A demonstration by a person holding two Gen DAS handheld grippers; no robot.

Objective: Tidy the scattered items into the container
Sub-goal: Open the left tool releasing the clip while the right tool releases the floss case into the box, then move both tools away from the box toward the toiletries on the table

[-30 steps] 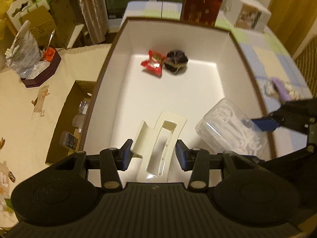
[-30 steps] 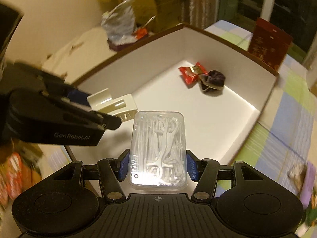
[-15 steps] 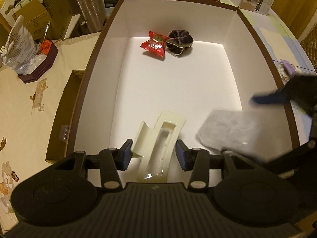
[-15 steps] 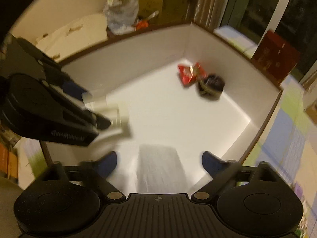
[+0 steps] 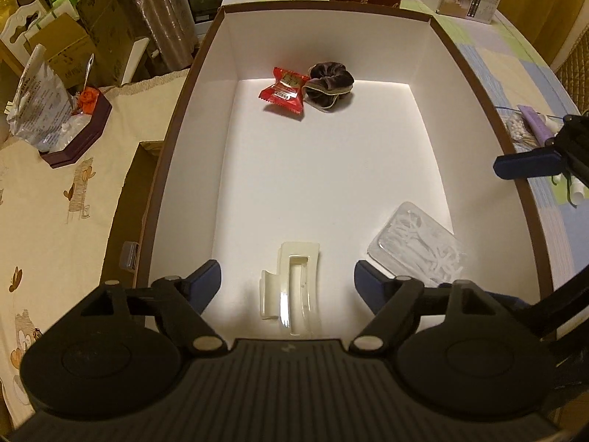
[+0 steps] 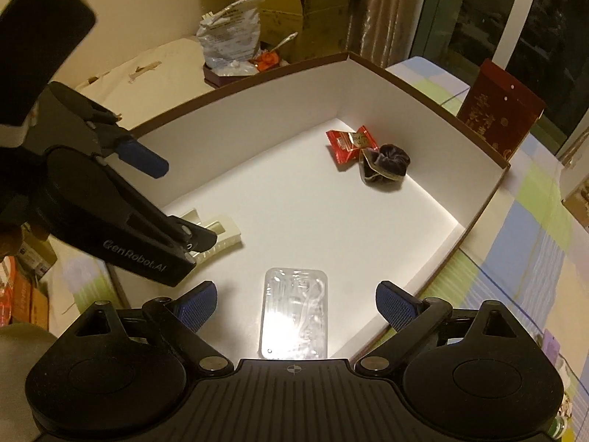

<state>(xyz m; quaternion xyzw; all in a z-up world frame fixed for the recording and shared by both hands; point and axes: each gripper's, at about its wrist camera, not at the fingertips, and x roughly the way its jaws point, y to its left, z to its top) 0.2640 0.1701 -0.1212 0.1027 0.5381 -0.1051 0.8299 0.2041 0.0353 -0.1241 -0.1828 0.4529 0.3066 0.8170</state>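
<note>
Both hand-held grippers stand released over the white box [image 5: 475, 84]: the left hand-held gripper [image 5: 288, 280] above the cream hair claw [image 5: 291, 289], the right hand-held gripper [image 6: 294, 304] above the clear floss-pick case [image 6: 294, 313]. Both items lie flat inside, deposited near the front wall.

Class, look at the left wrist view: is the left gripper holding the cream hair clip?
No. The left gripper is open, and the cream hair clip lies on the box floor, touching neither of its fingers.
</note>
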